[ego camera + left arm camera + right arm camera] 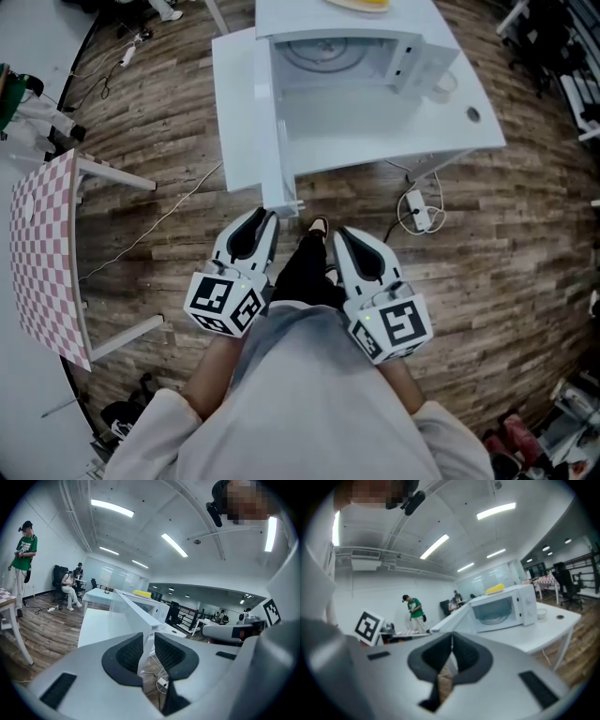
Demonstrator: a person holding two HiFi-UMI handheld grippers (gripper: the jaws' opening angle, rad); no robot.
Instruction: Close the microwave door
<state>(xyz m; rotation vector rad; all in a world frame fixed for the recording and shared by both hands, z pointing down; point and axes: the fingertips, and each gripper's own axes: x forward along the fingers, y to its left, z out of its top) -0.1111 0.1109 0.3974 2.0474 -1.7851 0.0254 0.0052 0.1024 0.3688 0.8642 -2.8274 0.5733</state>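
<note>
Standing open, the microwave door (246,112) juts out from the microwave (412,58) twd the person. Its long axis runs front-to-back in head view, w/ the hinge at the oven's left side and the free end nearest the grippers. The door is a flat, smooth white panel. The oven is a white box on a white counter (459,117), cavity facing the person, w/ a round turntable (319,52) inside. The floor is wood plank.

Left gripper (148,637) has its black ribbed pads slightly apart w/ nothing gripped; the door's end shows thru the gap, just ahead. Right gripper (451,635) is empty, tips pressed together, held low beside the left one.
</note>
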